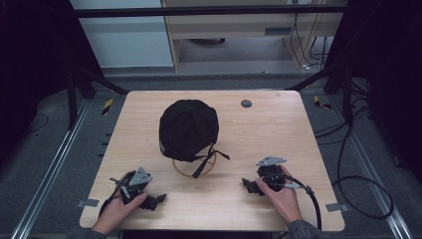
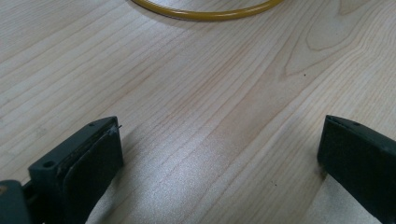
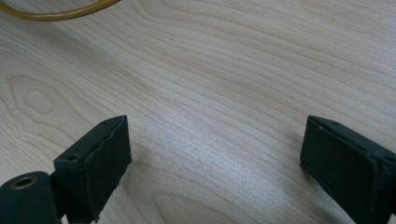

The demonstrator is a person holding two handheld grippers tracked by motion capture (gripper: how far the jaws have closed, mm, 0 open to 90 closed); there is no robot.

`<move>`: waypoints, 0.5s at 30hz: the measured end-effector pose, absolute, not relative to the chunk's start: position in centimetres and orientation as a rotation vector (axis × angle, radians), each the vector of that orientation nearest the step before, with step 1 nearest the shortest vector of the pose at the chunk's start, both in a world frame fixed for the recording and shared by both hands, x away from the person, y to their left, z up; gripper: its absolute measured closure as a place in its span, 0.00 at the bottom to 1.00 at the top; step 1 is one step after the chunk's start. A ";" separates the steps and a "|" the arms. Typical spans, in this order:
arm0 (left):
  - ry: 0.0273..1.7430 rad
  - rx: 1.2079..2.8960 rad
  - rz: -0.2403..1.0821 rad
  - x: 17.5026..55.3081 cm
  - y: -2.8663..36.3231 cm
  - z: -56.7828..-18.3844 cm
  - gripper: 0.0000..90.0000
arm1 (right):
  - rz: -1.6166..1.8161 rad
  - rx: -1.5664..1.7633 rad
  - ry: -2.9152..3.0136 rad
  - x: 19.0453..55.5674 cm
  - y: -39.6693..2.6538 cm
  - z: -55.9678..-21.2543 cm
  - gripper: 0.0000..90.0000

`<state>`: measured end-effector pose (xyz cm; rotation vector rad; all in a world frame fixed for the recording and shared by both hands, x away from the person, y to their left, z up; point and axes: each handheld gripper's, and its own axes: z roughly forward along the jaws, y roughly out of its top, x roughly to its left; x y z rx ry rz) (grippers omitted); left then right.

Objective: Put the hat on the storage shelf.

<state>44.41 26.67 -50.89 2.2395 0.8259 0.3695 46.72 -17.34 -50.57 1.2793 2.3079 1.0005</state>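
1. Black cap (image 1: 188, 129): it sits near the middle of the table (image 1: 278, 129), draped over a stand whose yellow ring base (image 1: 194, 169) rests flat on the wood just below the cap's near edge. Dark straps (image 1: 211, 158) hang from that near edge and trail over the ring.

2. Handling, as a judgement: the cap looks like soft fabric, light and floppy, so it should fold and sag when lifted instead of keeping its dome. It is unlikely to break or slip, but it may drag the light stand along if it catches on it.

3. Where to take hold: the lower hem on either side looks best, since a pinch there gathers a fold of cloth without pressing on the stand beneath. The straps are a poor choice; pulling one would probably tilt the cap or tug it off crooked.

4. Left claw (image 1: 158, 200): it rests low over the near left part of the table, well apart from the cap. In the left gripper view its jaws stand wide apart with bare wood between them, and the yellow ring (image 2: 205, 11) curves across the top edge.

5. Right claw (image 1: 247, 185): near the table's front right, also well apart from the cap, jaws spread wide with nothing between them. The right gripper view shows a bit of the ring (image 3: 60, 11) at the upper left.

6. With two open claws, taking both sides of the hem at once and lifting straight up seems the safest approach.
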 end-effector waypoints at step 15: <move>0.828 2.239 0.370 44.4 26.7 -50.9 0.00 | 0.968 1.217 2.280 46.8 -16.5 -51.2 0.01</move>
